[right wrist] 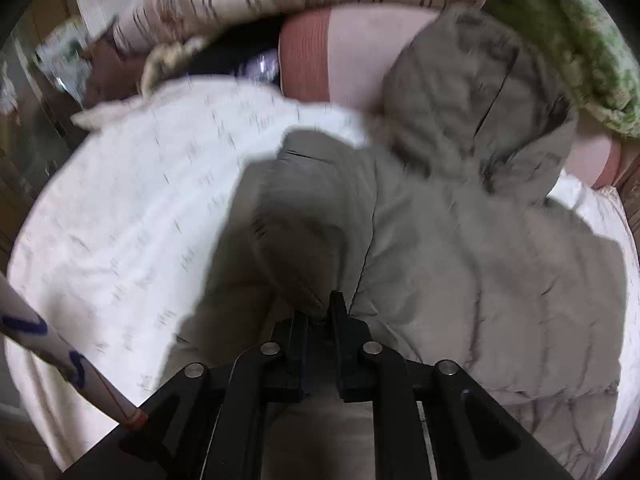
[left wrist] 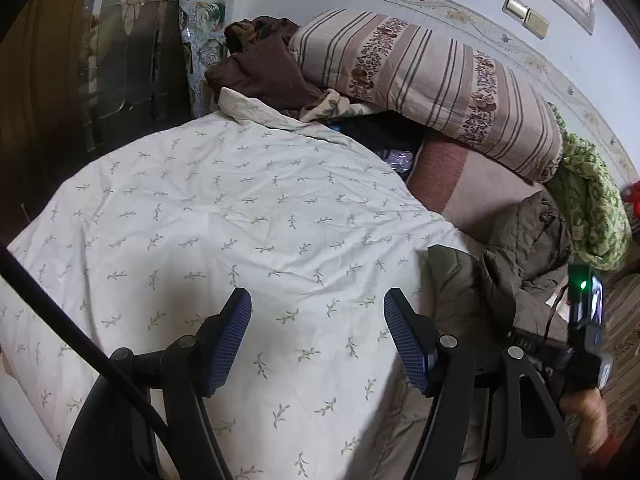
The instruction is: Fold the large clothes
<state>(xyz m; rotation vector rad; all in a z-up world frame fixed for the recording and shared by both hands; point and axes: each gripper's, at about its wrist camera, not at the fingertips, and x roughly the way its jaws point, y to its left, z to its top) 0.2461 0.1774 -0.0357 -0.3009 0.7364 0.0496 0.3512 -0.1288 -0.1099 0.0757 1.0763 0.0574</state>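
Note:
A grey-olive padded jacket with a hood lies on the white leaf-print bedsheet. One sleeve is folded across its front. My right gripper points down at the jacket's near edge. Its jaws are almost together, with a thin fold of the jacket's fabric pinched between them; this view is blurred. In the left wrist view the jacket lies at the right. My left gripper hangs open above the bare sheet, with nothing between its blue pads. The right tool's body and a hand show at the right edge.
A striped folded quilt, a green patterned blanket, a pink pillow and brown cloth are piled along the bed's far side by the wall. A dark glass-fronted cabinet stands at the left. A white rod crosses the lower left.

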